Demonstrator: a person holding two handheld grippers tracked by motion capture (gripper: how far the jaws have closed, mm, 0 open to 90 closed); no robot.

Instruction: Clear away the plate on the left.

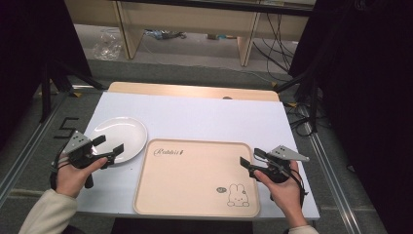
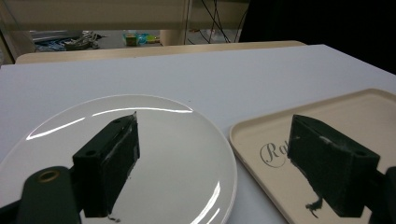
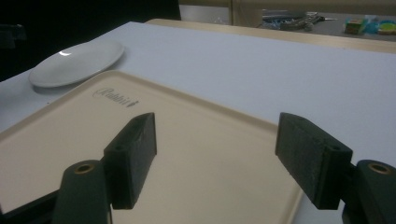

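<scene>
While both tools hover, the left gripper (image 1: 110, 146), jaws spread and empty, sits over the near rim of the plate (image 1: 122, 129) at the table's left. That round, glossy white plate lies flat, no long axis to it. Just beside it, the beige rounded-rectangle tray (image 1: 190, 180) runs left to right. Over the tray's right edge, the right gripper (image 1: 251, 158) gapes empty. White tabletop (image 1: 214, 117), grey floor beyond.
</scene>
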